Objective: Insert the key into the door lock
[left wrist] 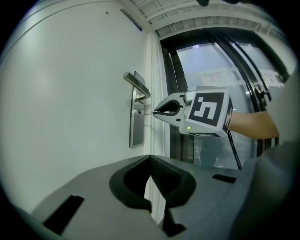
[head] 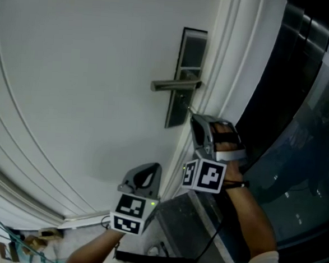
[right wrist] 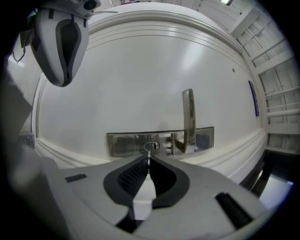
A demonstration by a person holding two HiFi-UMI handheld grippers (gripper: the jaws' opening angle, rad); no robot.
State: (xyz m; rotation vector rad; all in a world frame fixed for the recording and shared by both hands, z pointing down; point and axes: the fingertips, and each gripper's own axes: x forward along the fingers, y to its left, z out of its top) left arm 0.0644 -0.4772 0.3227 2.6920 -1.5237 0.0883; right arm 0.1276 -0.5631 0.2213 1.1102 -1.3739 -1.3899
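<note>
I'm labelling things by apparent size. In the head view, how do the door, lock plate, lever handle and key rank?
1. Door: fills most of the view.
2. Lock plate: tall narrow strip.
3. Lever handle: shorter, thinner than the plate.
4. Key: a mere sliver by the plate.

White moulded frame (head: pixel 228 59) runs beside dark glass panels (head: pixel 307 99). In the left gripper view the glass reads bright, paper notice (left wrist: pixel 216 77) on it. White slatted ceiling (left wrist: pixel 183 14) overhead. Cables (head: pixel 5 238) bottom left.
</note>
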